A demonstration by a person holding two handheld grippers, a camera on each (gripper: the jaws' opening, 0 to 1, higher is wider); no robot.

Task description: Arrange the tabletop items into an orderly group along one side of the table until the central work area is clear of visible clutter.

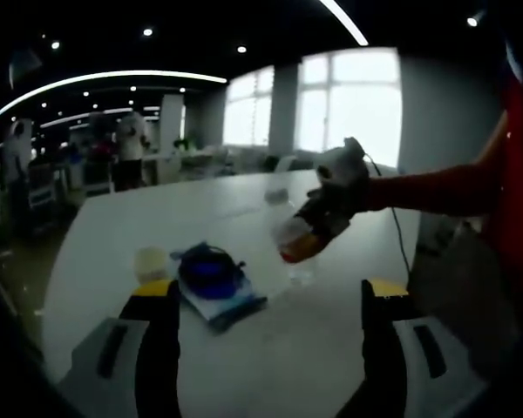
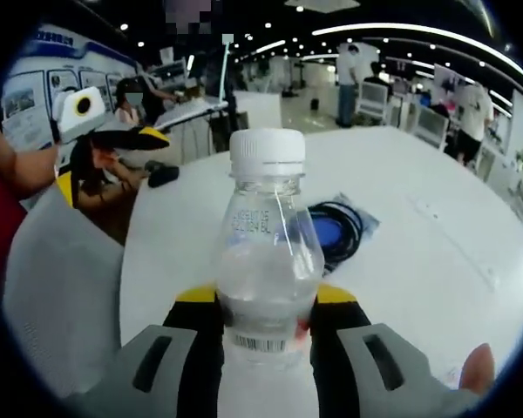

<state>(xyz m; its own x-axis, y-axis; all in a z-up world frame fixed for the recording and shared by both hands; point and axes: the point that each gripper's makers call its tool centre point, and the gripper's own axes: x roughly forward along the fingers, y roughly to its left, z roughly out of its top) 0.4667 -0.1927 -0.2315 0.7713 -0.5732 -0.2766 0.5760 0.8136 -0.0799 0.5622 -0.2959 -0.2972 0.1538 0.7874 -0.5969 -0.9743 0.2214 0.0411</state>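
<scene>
White table (image 2: pixel 436 200); right gripper (image 2: pixel 266 306) clamps clear plastic bottle (image 2: pixel 268 261).

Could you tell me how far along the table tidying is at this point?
Nothing looks grouped at a side yet. In hand: the right gripper is shut on the clear water bottle. Left: the blue packet with coiled cable and a small pale object lie out on the white table; the left gripper is open.

A large open office is being lit by ceiling strip lights (image 1: pixel 113 78) and spotlights. Daylight is being admitted through far windows (image 1: pixel 349 104). Desks and chairs (image 2: pixel 427 122) are being seen behind.
</scene>
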